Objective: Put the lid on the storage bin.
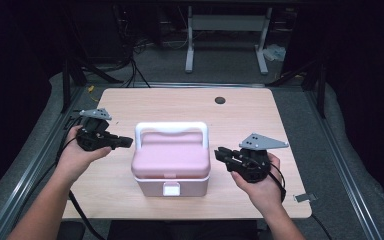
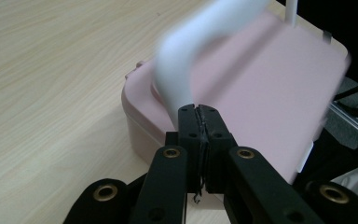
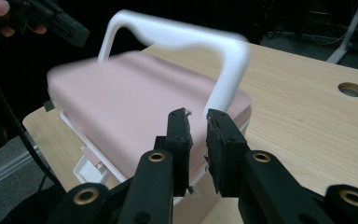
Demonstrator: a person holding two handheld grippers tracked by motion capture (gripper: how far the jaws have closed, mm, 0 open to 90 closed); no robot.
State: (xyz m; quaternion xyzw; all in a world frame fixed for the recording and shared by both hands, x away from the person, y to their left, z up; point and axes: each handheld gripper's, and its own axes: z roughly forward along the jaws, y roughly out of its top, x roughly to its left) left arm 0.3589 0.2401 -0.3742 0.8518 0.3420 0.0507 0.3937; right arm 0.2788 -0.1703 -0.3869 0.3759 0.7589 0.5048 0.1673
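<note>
Dark curtains and a grey floor are surrounding the pale wooden worktop (image 1: 260,107), on which a pink lunch box (image 1: 170,159) is sitting near the front edge, roughly at the middle. Everything else is being placed relative to that box.

To the left of the box, the left gripper (image 1: 123,142) is being held just beside the upper left corner, apart from it, with its tips pointed at the foot of the white handle (image 1: 171,128). In the left gripper view its jaws are being pressed together with nothing between them, and the handle post (image 2: 175,84) is rising right beyond the tips.

On the box itself, the handle is standing upright over the pink lid (image 3: 135,100), the lid is lying shut, and a white latch (image 1: 171,189) is showing on the front wall. Whatever is inside is being hidden by the closed lid.

To the right of the box, the right gripper (image 1: 222,153) is being held just beside the right wall, not touching. In the right gripper view its jaws are standing slightly apart, empty, and lined up with the near handle post (image 3: 226,86).

The step in hand is judged to be the approach to the box from both sides. The next move is judged to call for the box being steadied and the handle or latch being taken hold of, with the left jaws being opened first.
</note>
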